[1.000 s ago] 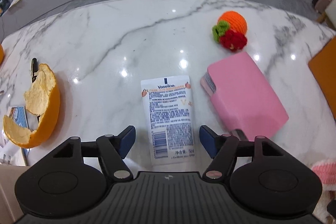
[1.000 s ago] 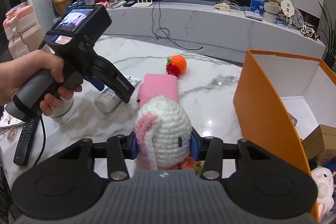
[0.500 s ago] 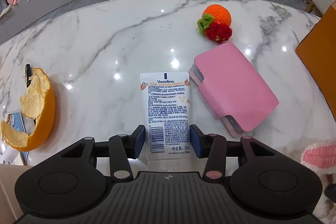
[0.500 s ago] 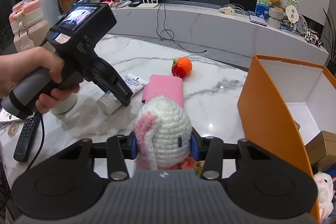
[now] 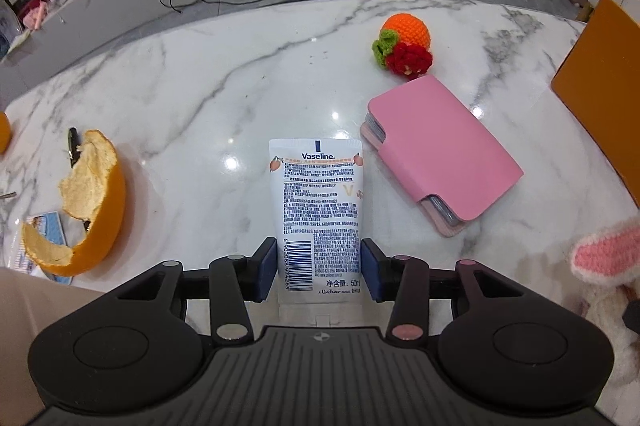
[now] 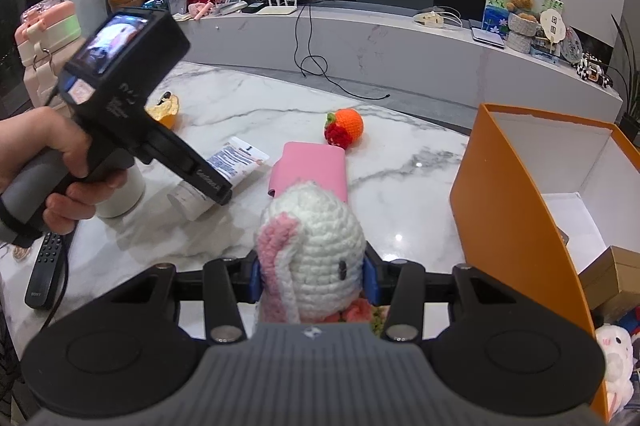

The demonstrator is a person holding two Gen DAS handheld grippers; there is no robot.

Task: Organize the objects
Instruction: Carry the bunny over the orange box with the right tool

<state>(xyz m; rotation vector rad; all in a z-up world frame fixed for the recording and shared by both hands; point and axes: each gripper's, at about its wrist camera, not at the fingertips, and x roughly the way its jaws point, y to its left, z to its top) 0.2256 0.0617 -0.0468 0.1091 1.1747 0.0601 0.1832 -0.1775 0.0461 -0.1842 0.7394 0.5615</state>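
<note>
Pads of the left gripper point(image 5: 319, 272) press both sides of the Vaseline tube point(image 5: 318, 210) near its cap end, the jaws having just closed onto it; the tube points away from the camera, its crimped end toward the middle of the marble table point(image 5: 208, 98), and in the right wrist view it tilts with that end raised off the surface; just right of the tube lies a pink card wallet point(image 5: 444, 154), and beyond the wallet, toward the far edge, a crocheted orange with a red flower point(image 5: 404, 44); an orange peel point(image 5: 80, 210) sits near the left edge, well apart from the tube; an orange box point(image 5: 600, 74) stands at the right edge.

The right gripper point(image 6: 312, 276) is clamped on a white crocheted bunny point(image 6: 312, 250) with a pink ear, held above the near part of the table; to its right stands the open orange box, white inside, with a cardboard carton point(image 6: 612, 276) in it; to the left a hand point(image 6: 52, 166) grips the left gripper's handle, and a black remote point(image 6: 44, 272) lies near the left edge.
</note>
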